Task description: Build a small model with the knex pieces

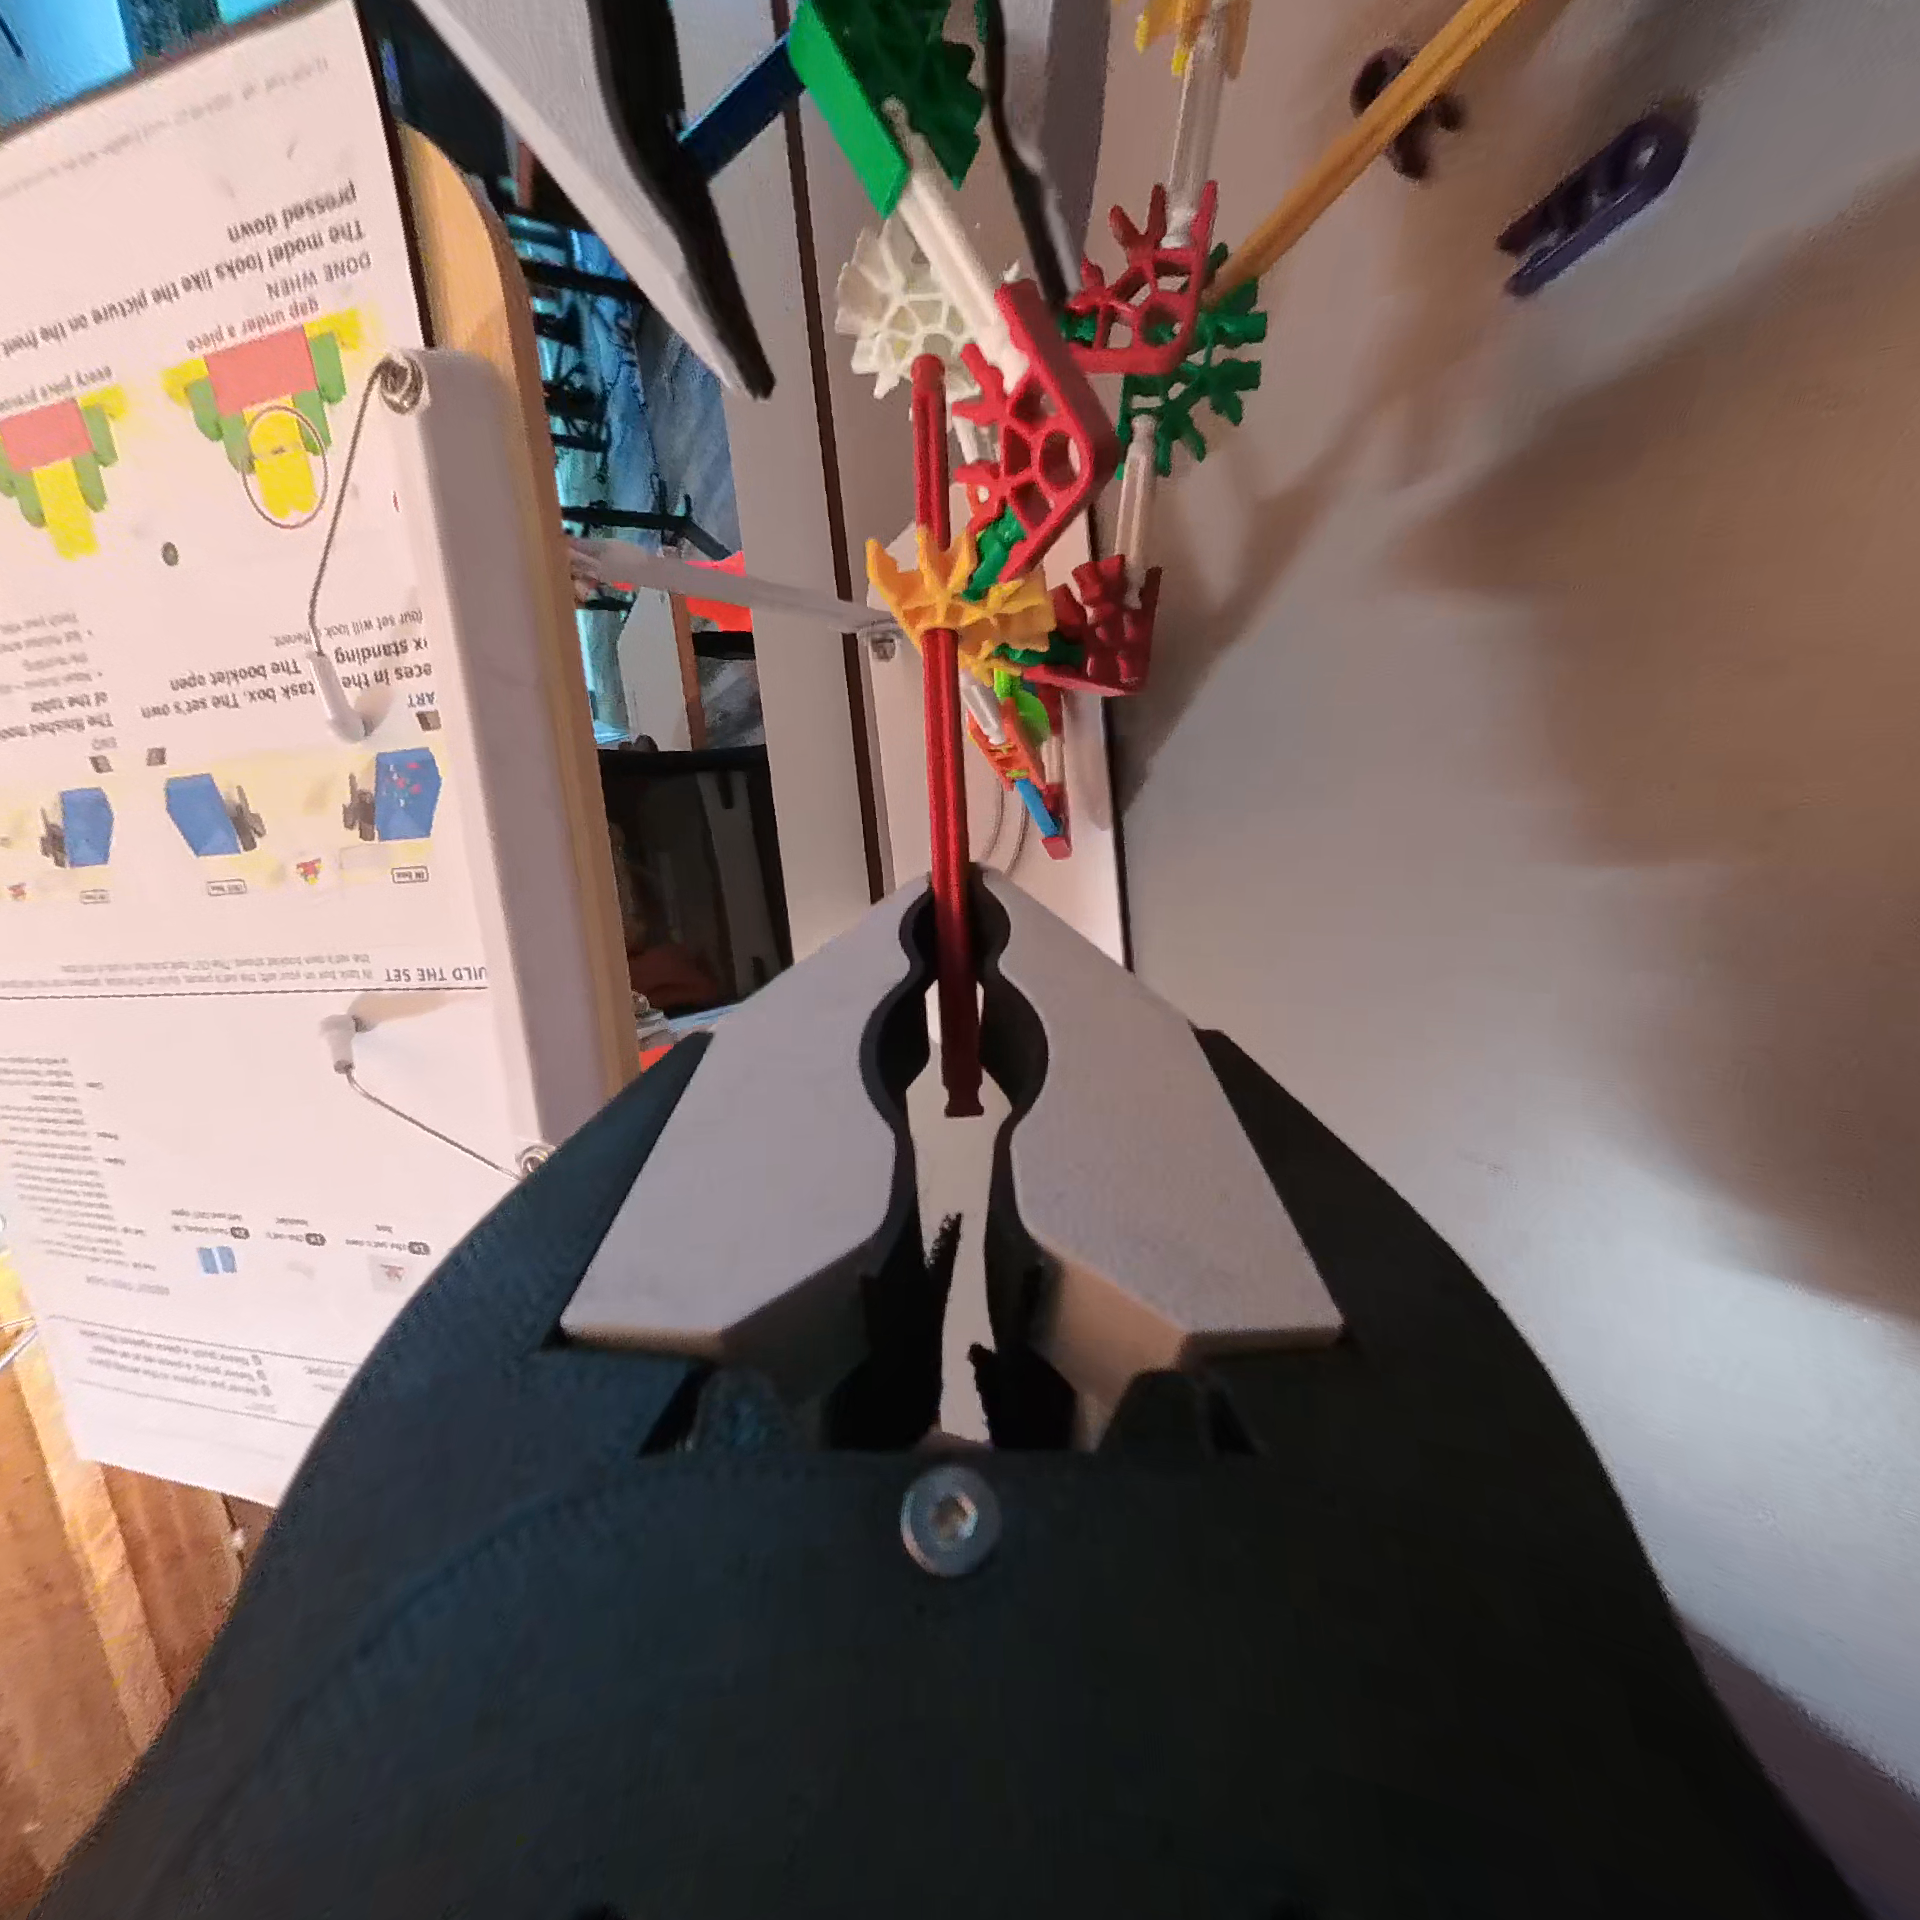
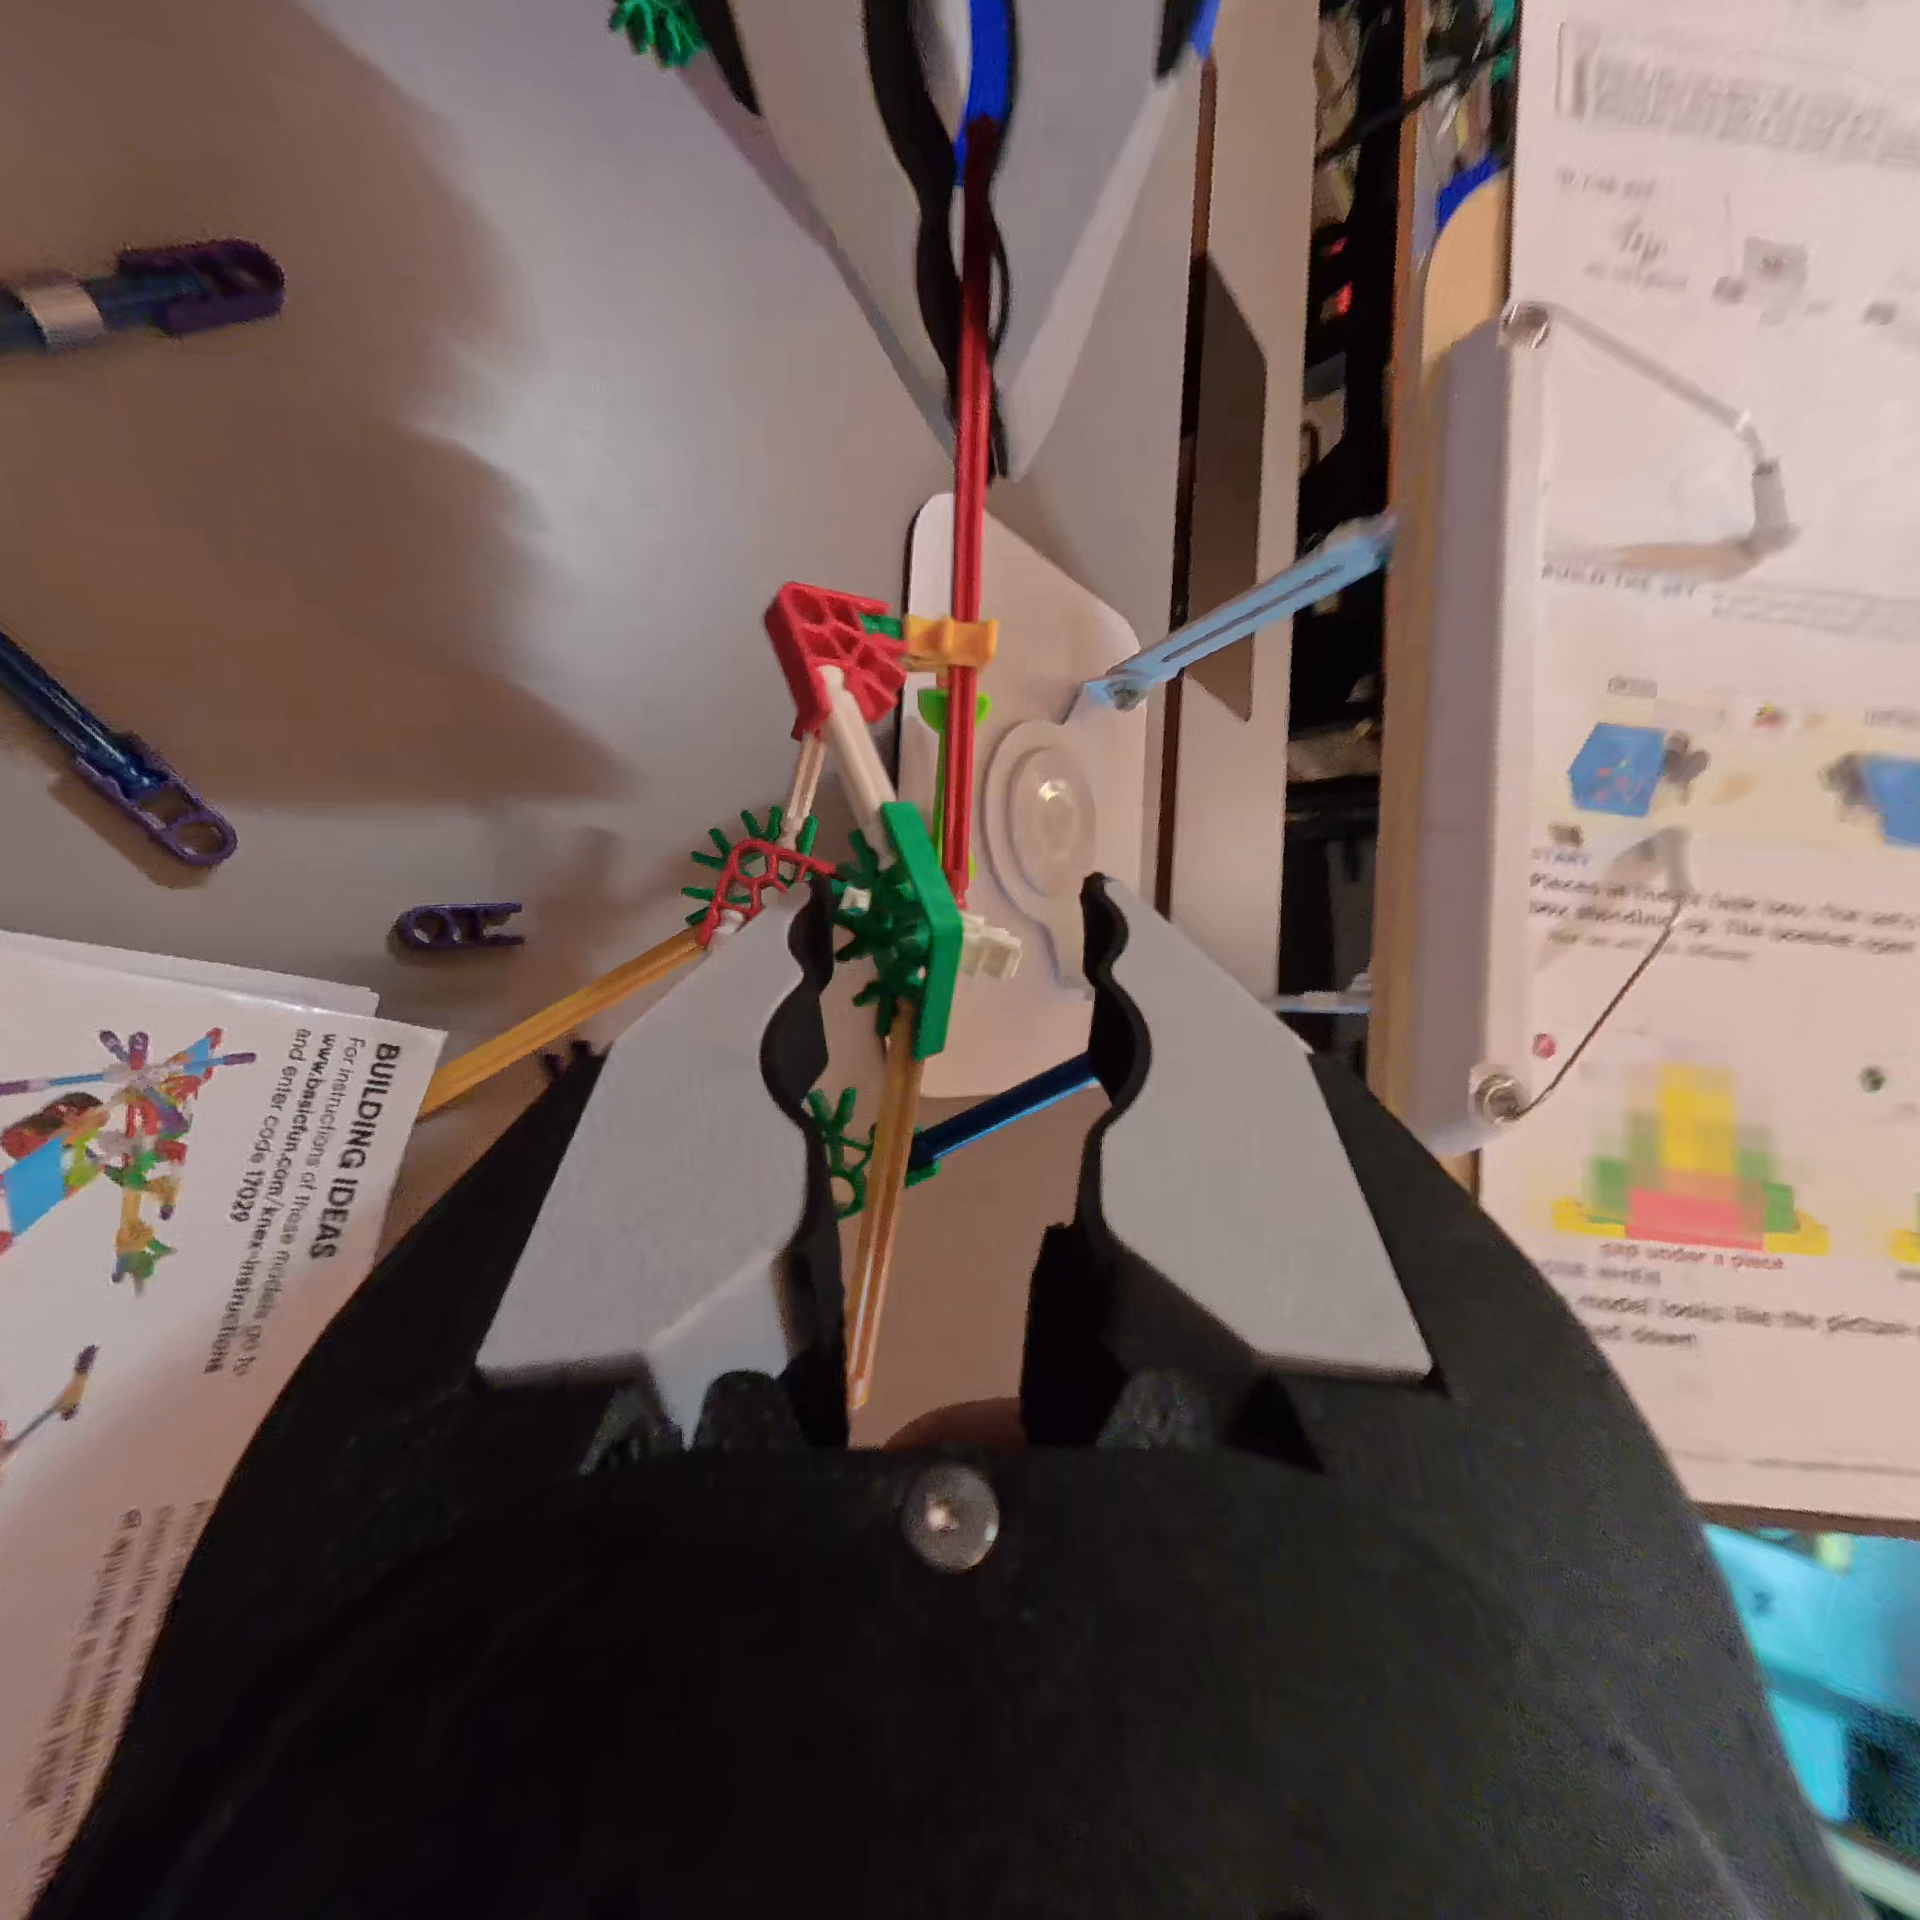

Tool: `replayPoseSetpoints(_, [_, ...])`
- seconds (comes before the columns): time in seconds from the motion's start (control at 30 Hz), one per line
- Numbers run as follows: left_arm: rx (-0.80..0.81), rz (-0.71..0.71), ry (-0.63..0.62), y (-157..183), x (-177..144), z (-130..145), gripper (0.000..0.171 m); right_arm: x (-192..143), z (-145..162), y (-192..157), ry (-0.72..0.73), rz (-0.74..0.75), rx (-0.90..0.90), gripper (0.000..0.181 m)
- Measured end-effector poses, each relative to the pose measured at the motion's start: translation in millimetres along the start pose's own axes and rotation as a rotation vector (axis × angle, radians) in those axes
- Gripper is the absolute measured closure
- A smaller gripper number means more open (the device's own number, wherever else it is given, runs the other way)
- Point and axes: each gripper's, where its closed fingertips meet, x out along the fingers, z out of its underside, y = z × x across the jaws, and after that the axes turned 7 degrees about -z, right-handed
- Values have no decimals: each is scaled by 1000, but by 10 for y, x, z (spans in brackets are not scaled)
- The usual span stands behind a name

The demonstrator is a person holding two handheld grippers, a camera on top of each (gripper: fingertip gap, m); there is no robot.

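My left gripper (image 1: 954, 894) is shut on a long red rod (image 1: 940, 727). The rod's far end runs through a yellow-orange connector (image 1: 935, 603) of a small rod-and-connector model. The model has red connectors (image 1: 1039, 457), a white connector (image 1: 904, 312) and a green panel (image 1: 883, 114). My right gripper (image 2: 956, 899) holds the model from the opposite side. Its jaws stand wide. The green panel (image 2: 925, 935) lies by the left finger, and a blue rod (image 2: 1008, 1112) butts against the right finger. The left gripper (image 2: 971, 468) with the red rod (image 2: 971, 416) shows at the top of the right wrist view.
Loose purple connectors (image 2: 457, 925) and blue rods with purple ends (image 2: 125, 779) lie on the white table (image 2: 520, 468). A building booklet (image 2: 208, 1143) lies at the left. An instruction sheet on a stand (image 2: 1714, 935) is at the right. A white plate with a clear dome (image 2: 1049, 810) is behind the model.
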Motion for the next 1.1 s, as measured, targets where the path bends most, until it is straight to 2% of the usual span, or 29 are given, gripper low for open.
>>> replayPoseSetpoints(0.2, [31, -1, -12, 72, -27, -54, 171, 44, 180, -51, -104, -48, 47, 142])
replayPoseSetpoints(0.57, [56, -1, -13, 93, -23, -86, 171, 104, 234, -114, -112, -107, 143, 147])
replayPoseSetpoints(1.1, [144, 19, 8, 63, -4, -66, 171, 117, 187, -108, -87, -83, 54, 149])
